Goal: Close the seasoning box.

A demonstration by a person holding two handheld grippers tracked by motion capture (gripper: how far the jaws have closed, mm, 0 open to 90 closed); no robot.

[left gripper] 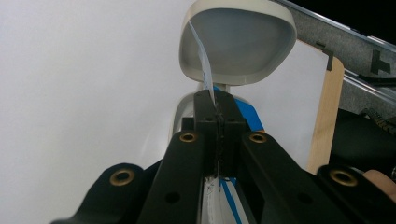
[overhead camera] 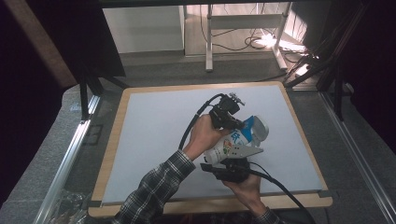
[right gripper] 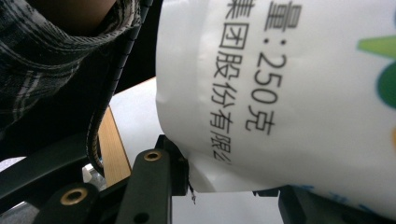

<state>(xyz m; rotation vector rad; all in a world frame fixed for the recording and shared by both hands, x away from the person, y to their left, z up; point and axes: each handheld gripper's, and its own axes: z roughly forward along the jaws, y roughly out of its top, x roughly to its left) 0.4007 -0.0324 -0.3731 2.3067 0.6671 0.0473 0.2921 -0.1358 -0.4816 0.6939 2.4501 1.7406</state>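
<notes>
A white bottle [overhead camera: 238, 139] with a blue and green printed wrap is held tilted above the grey mat [overhead camera: 154, 140], its pale concave end [left gripper: 238, 42] toward the far right. My left gripper [overhead camera: 229, 116] comes in from above. In the left gripper view its jaws [left gripper: 217, 100] are shut on a thin edge of the wrap film [left gripper: 201, 56] that rises toward that end. My right gripper [overhead camera: 229, 169] holds the bottle from below. In the right gripper view the printed side [right gripper: 289, 93] sits between the jaws [right gripper: 229, 184], which are closed against it.
The mat lies on a wooden board [overhead camera: 112, 154] with a light rim. Metal rails [overhead camera: 70, 154] run along both sides of the board. Black cables [overhead camera: 280, 186] trail from both grippers. A plaid sleeve [overhead camera: 154, 191] crosses the near edge.
</notes>
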